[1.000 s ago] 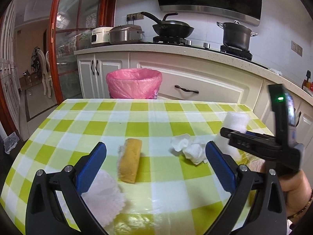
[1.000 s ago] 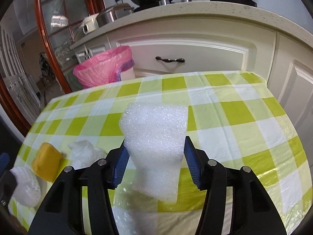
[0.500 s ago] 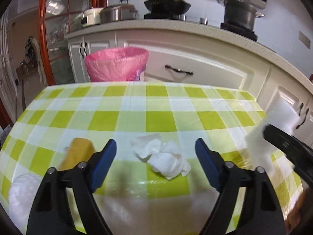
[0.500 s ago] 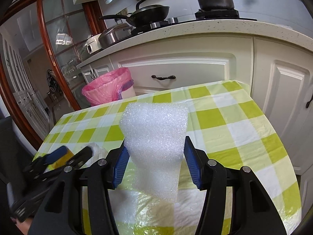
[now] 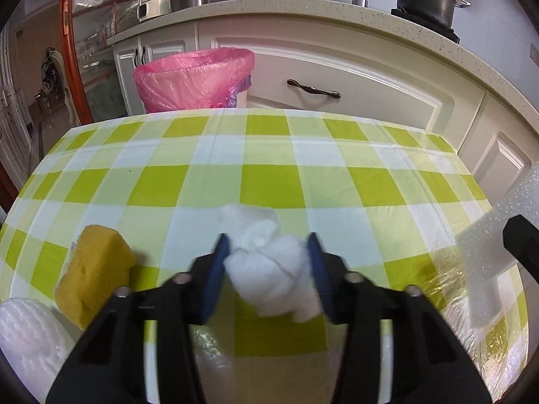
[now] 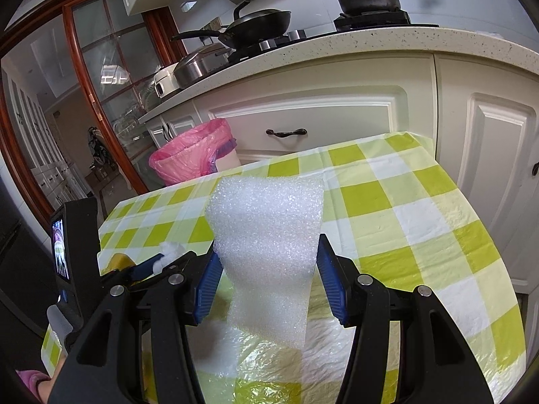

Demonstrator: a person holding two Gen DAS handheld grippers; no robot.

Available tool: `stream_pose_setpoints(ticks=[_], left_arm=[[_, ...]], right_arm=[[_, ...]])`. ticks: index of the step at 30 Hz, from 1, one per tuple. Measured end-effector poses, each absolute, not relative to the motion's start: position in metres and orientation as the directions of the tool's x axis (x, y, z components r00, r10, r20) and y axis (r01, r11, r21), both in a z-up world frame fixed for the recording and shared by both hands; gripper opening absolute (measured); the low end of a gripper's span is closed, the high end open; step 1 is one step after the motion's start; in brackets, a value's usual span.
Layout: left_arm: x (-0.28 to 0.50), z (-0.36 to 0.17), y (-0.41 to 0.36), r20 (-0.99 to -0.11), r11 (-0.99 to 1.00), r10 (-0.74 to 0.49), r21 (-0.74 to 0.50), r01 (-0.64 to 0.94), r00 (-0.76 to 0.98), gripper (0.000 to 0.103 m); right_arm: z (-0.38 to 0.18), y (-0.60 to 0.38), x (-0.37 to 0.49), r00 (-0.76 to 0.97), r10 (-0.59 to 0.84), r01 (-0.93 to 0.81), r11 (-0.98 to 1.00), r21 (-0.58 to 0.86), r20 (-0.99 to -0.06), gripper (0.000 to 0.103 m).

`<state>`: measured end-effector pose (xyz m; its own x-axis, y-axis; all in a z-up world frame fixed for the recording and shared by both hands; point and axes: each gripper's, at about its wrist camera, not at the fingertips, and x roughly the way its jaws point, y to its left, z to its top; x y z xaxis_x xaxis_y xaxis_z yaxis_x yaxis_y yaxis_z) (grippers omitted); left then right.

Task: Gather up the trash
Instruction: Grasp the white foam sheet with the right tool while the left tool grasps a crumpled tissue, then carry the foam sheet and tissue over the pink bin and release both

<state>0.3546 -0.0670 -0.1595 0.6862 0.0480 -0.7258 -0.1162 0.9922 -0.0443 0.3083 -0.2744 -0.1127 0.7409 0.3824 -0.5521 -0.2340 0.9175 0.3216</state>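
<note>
My left gripper (image 5: 267,276) has its blue pads closed against a crumpled white tissue (image 5: 269,269) on the green-checked tablecloth (image 5: 269,185). My right gripper (image 6: 266,279) is shut on a white foam sheet (image 6: 266,235) and holds it above the table; the sheet also shows at the right edge of the left wrist view (image 5: 495,252). A yellow sponge (image 5: 94,272) lies left of the left gripper, and a white foam net (image 5: 27,336) sits at the bottom left. The pink-lined trash bin (image 5: 195,80) stands on the floor beyond the table's far edge.
White kitchen cabinets (image 5: 337,77) and a counter with a pan (image 6: 256,23), pots and a rice cooker stand behind the table. A glass door with a red frame (image 6: 87,101) is at the left. The left gripper's body (image 6: 77,245) shows left in the right wrist view.
My left gripper moved right from the sponge to the tissue and closed its pads on it. My right gripper rose with the foam sheet.
</note>
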Motion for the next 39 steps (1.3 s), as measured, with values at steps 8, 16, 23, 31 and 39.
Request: stream_pose_setpoints(ticks=[8, 16, 23, 31, 39], left_arm=[[0.328, -0.148, -0.062, -0.679, 0.992, 0.018, -0.079, -0.097, 0.734, 0.03], [0.28, -0.114, -0.05, -0.579, 0.989, -0.04, -0.138, -0.05, 0.814, 0.03], [0.235, -0.086, -0.042, -0.494, 0.994, -0.038, -0.105, -0.016, 0.869, 0.03], [0.198, -0.065, -0.022, -0.423, 0.997, 0.004, -0.063, -0.034, 0.906, 0.03], [0.172, -0.052, 0.003, -0.391, 0.997, 0.034, -0.049, -0.058, 0.92, 0.03]], right_arm=[[-0.109, -0.265, 0.297, 0.745, 0.385, -0.248, 0.918, 0.309, -0.545, 0.052], [-0.096, -0.254, 0.277, 0.76, 0.397, -0.268, 0.913, 0.308, -0.515, 0.052], [-0.088, -0.236, 0.257, 0.761, 0.416, -0.302, 0.906, 0.296, -0.498, 0.052], [-0.073, -0.209, 0.238, 0.762, 0.439, -0.353, 0.898, 0.263, -0.477, 0.052], [-0.06, -0.183, 0.225, 0.759, 0.466, -0.398, 0.885, 0.242, -0.455, 0.052]])
